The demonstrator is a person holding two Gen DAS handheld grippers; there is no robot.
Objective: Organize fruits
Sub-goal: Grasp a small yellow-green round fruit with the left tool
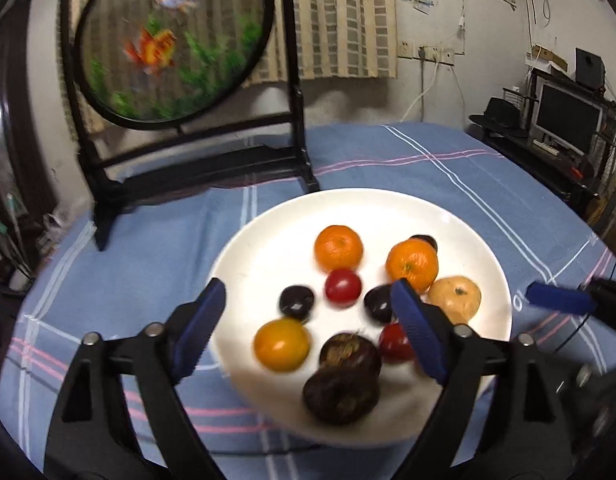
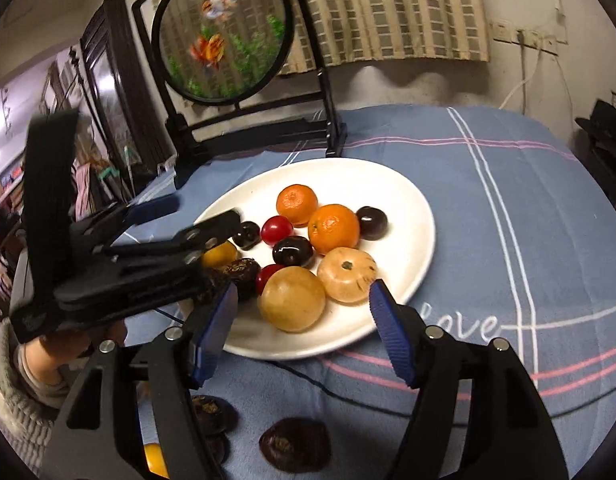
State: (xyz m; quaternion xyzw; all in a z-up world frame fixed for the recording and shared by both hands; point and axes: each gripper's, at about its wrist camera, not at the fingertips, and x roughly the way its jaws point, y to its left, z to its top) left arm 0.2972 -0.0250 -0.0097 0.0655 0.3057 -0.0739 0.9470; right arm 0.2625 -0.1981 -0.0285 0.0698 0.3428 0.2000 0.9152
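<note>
A white plate (image 1: 276, 236) (image 2: 411, 216) on the blue cloth holds two oranges (image 1: 339, 248) (image 2: 333, 229), red cherry tomatoes (image 1: 343, 286), dark plums (image 1: 296, 302), a yellow tomato (image 1: 282, 345), tan fruits (image 2: 292, 304) and dark wrinkled fruits (image 1: 341, 394). My left gripper (image 1: 308, 332) is open and empty above the plate's near side; it also shows in the right wrist view (image 2: 204, 210). My right gripper (image 2: 300, 332) is open and empty at the plate's near rim, by a tan fruit. One of its blue fingertips (image 1: 555, 299) shows in the left wrist view.
A round fish screen on a black stand (image 1: 168, 40) (image 2: 224, 32) stands behind the plate. Dark wrinkled fruits (image 2: 296, 444) and a yellow one (image 2: 156, 458) lie on the cloth near me. A cable (image 2: 347, 396) runs under the plate. A desk with a monitor (image 1: 567, 120) is at right.
</note>
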